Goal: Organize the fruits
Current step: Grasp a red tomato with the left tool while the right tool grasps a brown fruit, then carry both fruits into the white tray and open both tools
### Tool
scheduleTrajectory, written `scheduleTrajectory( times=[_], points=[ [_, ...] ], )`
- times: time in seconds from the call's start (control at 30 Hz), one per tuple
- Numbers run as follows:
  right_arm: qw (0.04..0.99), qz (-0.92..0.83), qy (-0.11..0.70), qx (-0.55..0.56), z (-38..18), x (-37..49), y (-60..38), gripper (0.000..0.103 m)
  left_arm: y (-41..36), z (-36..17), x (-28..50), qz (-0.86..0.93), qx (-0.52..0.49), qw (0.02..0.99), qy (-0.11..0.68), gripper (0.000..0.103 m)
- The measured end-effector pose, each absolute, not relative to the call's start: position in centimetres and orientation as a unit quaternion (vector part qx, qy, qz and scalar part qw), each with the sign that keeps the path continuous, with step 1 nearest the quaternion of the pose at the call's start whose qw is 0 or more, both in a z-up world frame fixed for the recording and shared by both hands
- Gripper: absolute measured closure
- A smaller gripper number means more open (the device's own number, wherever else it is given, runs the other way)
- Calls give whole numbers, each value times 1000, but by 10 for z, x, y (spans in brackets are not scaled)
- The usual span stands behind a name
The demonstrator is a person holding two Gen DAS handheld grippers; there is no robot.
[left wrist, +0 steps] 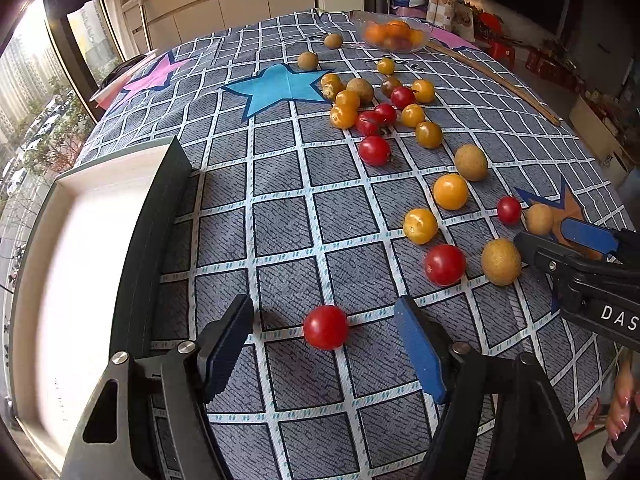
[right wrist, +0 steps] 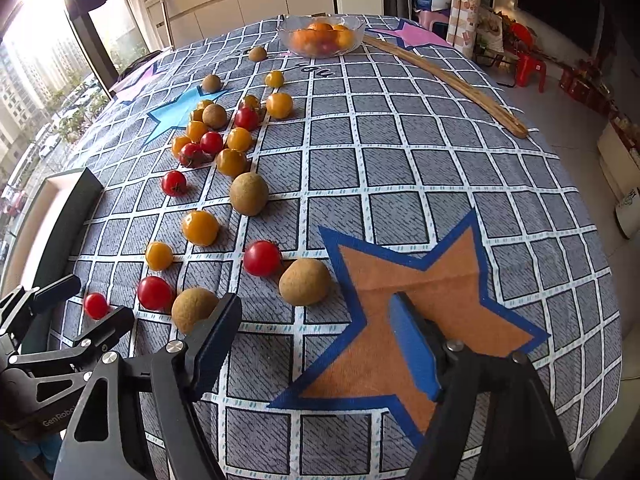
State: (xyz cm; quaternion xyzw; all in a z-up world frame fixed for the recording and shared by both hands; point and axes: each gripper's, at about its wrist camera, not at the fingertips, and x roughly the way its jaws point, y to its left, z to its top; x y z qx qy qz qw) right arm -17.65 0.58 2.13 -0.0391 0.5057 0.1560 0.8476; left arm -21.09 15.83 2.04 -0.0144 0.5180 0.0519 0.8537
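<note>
Red and yellow cherry tomatoes and brown round fruits lie scattered on the checked tablecloth. My left gripper (left wrist: 325, 332) is open, its fingers either side of a red tomato (left wrist: 325, 327) that rests on the cloth. It also shows in the right wrist view (right wrist: 95, 305). My right gripper (right wrist: 316, 316) is open and empty, just short of a brown fruit (right wrist: 305, 281), with another brown fruit (right wrist: 195, 308) beside its left finger. The right gripper shows in the left wrist view (left wrist: 560, 236) near two brown fruits.
A white tray (left wrist: 64, 264) with a dark rim sits at the table's left edge. A glass bowl (right wrist: 322, 36) of oranges stands at the far end. A long wooden stick (right wrist: 448, 80) lies at the far right. The table edge drops off to the right.
</note>
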Motion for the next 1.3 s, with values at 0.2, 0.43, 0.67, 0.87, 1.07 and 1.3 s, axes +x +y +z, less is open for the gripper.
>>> scheduleTrajectory(
  times=[0.2,0.43,0.67,0.87,1.07,1.3],
  points=[
    [851,157,497,-56,24,-176,11,74,154,25,-211,29,-21,854,519,81],
    [842,179,509,-9,31,-186,1,75,159,36,-227,7,-38,858,513,82],
    [838,210,503,0,52,-207,11,75,176,60,-253,8,-47,869,493,82],
    [833,240,499,-4,69,-221,36,75,202,80,-275,32,-48,881,470,82],
    [826,276,491,-21,86,-236,78,75,243,87,-295,75,-56,885,457,82],
    [806,329,489,-43,94,-255,142,75,304,73,-320,149,-72,869,466,82]
  ],
)
